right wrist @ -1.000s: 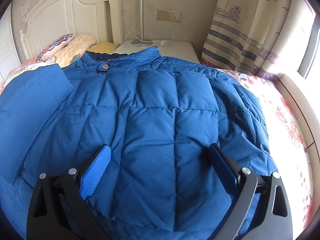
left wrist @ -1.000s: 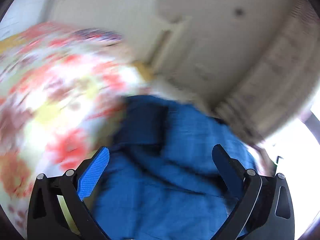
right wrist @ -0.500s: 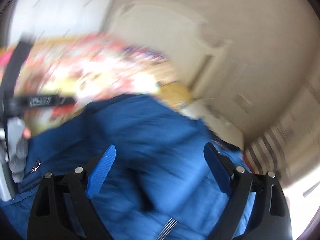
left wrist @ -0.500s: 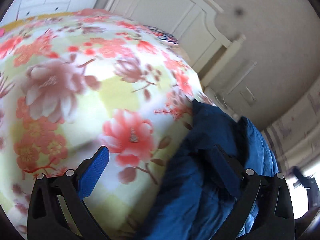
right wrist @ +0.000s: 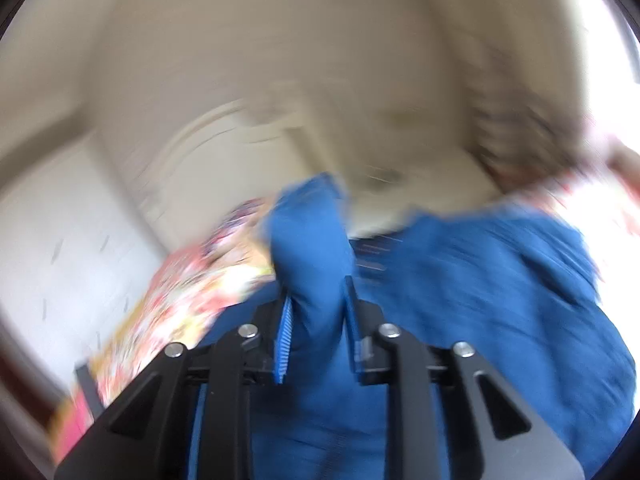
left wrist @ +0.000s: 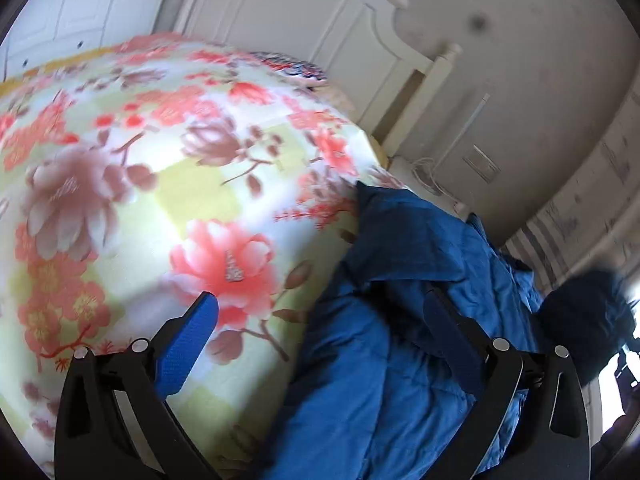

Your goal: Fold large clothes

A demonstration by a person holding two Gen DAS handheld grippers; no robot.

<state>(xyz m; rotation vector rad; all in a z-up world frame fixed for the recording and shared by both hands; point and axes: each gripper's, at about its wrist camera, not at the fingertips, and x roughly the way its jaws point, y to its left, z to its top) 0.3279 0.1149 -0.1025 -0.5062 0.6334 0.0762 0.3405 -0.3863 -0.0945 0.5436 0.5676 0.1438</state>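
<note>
A blue quilted jacket (left wrist: 384, 360) lies bunched on the floral bedcover (left wrist: 152, 200), filling the lower right of the left wrist view. My left gripper (left wrist: 320, 304) hovers open over the jacket's left edge, one finger above the bedcover, the other above the fabric, with nothing pinched. The right wrist view is blurred by motion. There my right gripper (right wrist: 318, 292) has its jaws closing on a raised fold of the blue jacket (right wrist: 312, 248), and the pads press the fabric from both sides. The rest of the jacket (right wrist: 500, 320) spreads out to the right.
A white headboard (left wrist: 320, 20) and a patterned pillow (left wrist: 292, 68) stand at the far end of the bed. A white bedside table (left wrist: 424, 176) with cables sits past the jacket. A striped curtain (left wrist: 580, 216) hangs at the right. White cupboard doors (right wrist: 60, 240) are at the left.
The right gripper swung off the flat jacket, narrowed its wide-open jaws and now pinches a lifted fold. The left gripper dipped a little and stays open at the jacket's edge.
</note>
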